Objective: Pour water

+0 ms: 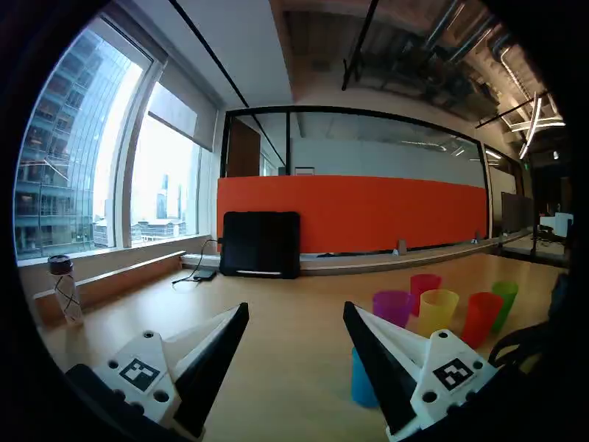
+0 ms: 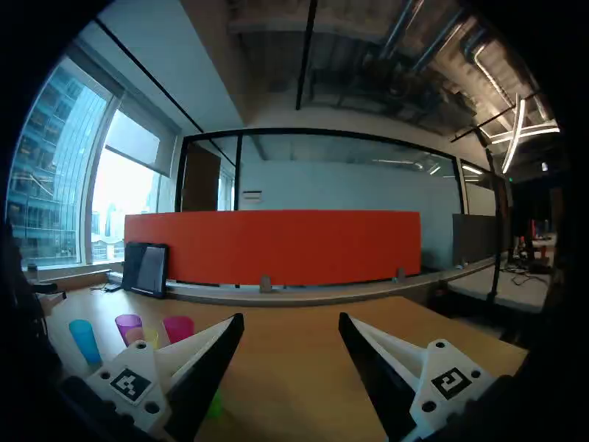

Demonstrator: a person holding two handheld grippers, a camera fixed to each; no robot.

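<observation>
Left gripper view: the left gripper (image 1: 294,306) is held above a table (image 1: 294,383) of pale wood, its jaws wide apart and holding nothing. A clear bottle (image 1: 65,293) with a dark cap stands upright on a low wooden ledge (image 1: 118,276) under the window (image 1: 73,162), well apart from the gripper and to its left. Coloured cups (image 1: 438,309) stand upright in a cluster on the table to the right. A blue cup (image 1: 359,379) stands apart from them, partly hidden behind the right-hand finger.

Right gripper view: the right gripper (image 2: 289,317) likewise has its jaws wide apart and empty, with the cups low at its left.

Handling, as a judgement: the bottle looks rigid and smooth, and probably slippery. Its weight depends on a fill level that cannot be read here. The best hold is across the body, below the cap. The cups appear to be thin plastic, light and easily tipped or squeezed out of round, so one should be held lightly at mid-height.

Surroundings: the tabletop is flat, smooth and bare around the cups. Behind it runs an orange partition (image 1: 353,214) with glass above, and a black screen (image 1: 260,243) is propped against it. Pipes cross the open ceiling.
</observation>
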